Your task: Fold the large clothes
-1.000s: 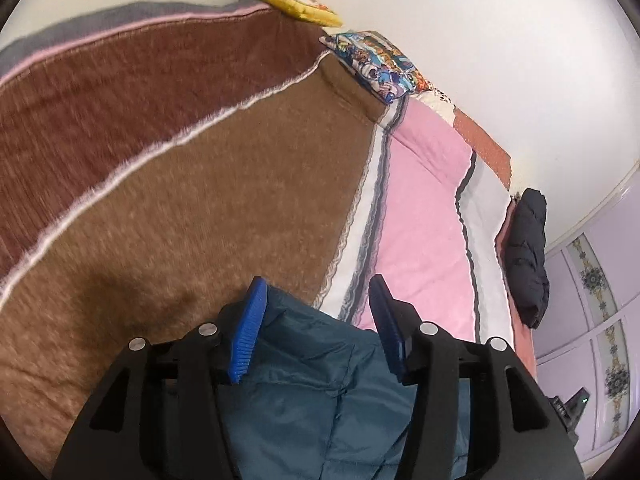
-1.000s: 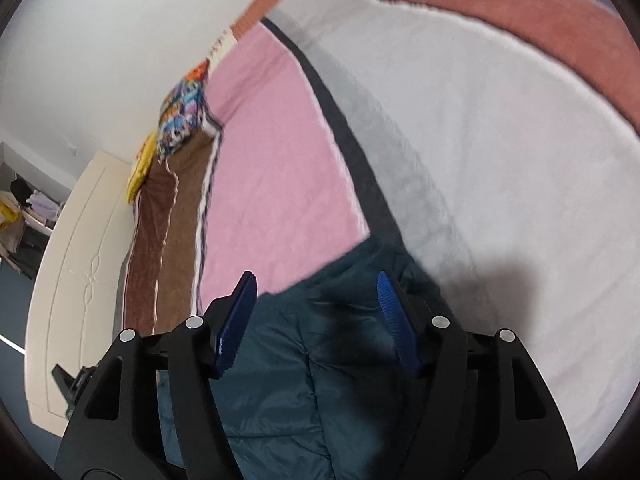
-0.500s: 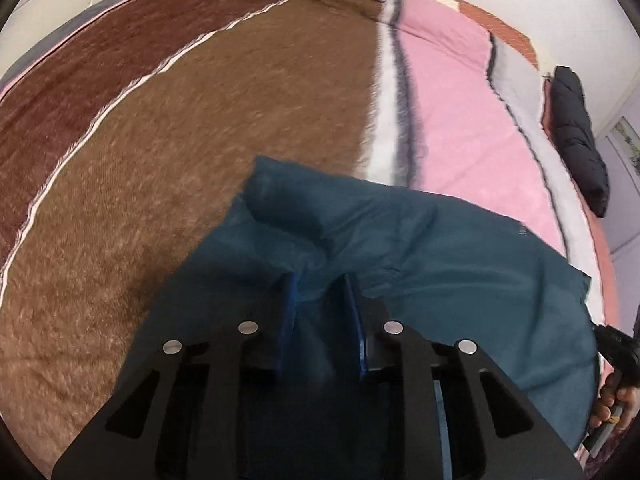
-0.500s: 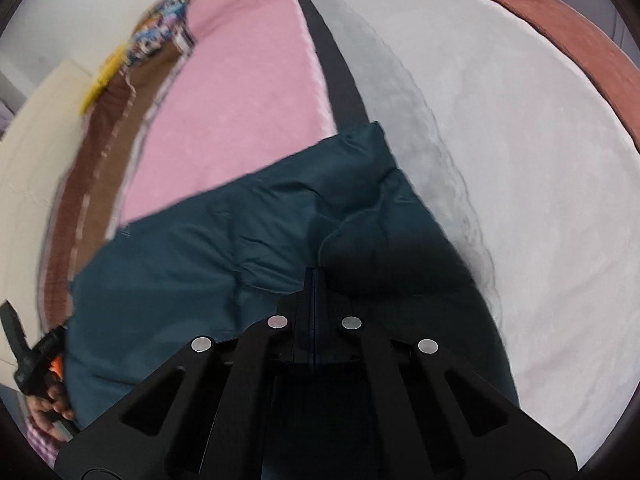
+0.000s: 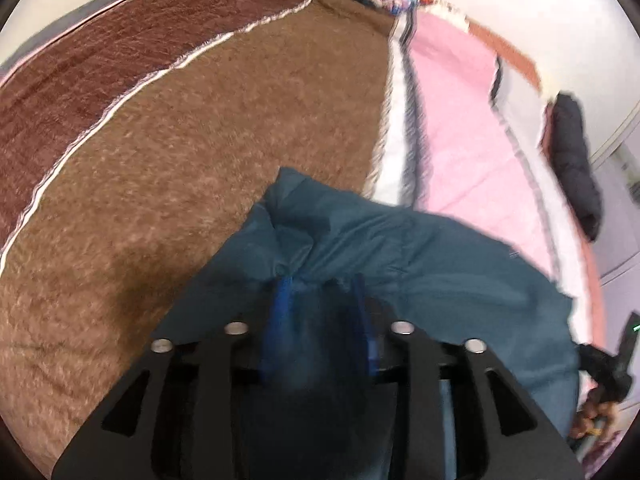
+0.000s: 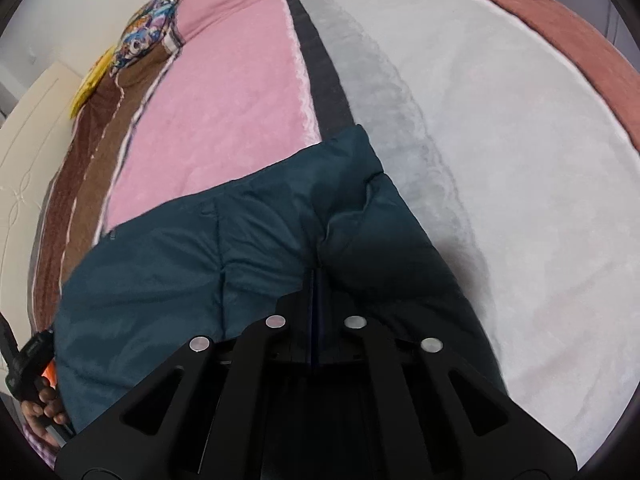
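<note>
A large dark teal padded jacket lies across a striped bedspread. My left gripper is shut on a bunched fold of the jacket near its left corner, blue fingers pinching the cloth. In the right wrist view the jacket stretches to the left. My right gripper is shut tight on a fold near its right corner. The cloth is held taut between the two grippers.
The bedspread has brown, pink, grey and white bands. A black garment lies at the bed's far end. A patterned pillow and a yellow one sit by the wall. A cream cabinet stands to the left.
Both grippers went from open above the jacket's edge to shut on its cloth. The jacket is now drawn out and lifted between them.
</note>
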Tool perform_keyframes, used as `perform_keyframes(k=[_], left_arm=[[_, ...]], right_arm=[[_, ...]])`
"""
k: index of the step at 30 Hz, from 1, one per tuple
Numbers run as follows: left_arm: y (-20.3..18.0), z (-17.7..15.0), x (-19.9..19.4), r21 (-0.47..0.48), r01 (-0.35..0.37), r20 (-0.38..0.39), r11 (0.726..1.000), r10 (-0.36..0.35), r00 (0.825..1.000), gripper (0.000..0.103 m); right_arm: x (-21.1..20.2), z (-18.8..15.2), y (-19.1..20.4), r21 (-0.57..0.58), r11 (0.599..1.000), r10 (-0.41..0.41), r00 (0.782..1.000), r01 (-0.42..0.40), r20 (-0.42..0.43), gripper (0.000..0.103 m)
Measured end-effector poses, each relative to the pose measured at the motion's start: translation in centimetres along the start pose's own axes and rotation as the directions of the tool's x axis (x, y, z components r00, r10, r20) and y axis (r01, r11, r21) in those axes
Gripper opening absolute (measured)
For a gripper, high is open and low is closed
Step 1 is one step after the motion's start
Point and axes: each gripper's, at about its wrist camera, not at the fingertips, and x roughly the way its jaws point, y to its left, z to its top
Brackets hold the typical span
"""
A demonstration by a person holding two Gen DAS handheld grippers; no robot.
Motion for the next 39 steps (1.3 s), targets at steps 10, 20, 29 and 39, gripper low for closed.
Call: perform_keyframes(k=[10,20,29,39], left_arm=[[4.4,-6.2,-10.6,-0.065,0.114,0.016,0.991,-0.113,0.993,0.061],[8.1,-16.4,-14.7,-0.276,0.207,-0.001,0.939,-0.216,0.976,0.073],[8.1,-17.4,-9.5,-0.422,0.220,-0.031,0.879,-0.257,0.966,0.078],[7.5,-16.2,-5.5,-0.446,0.153,-0.035,0.882,-0.187,0.982,0.079]], right_arm=[[-10.1,-7.6,-2.6,-0.064,0.996,0.067,0.996,-0.063,0.061,0.018],[-15.4,-19.5,-6.1,0.025,0.990,0.135,0.991,-0.135,0.018,0.047],[-13.9,-21.7,-7.9,0.197,0.942,0.282,0.959,-0.273,-0.019,0.067],[-10.6,-19.1,-7.7,0.254,0.937,0.239,0.971,-0.238,0.029,0.071]])
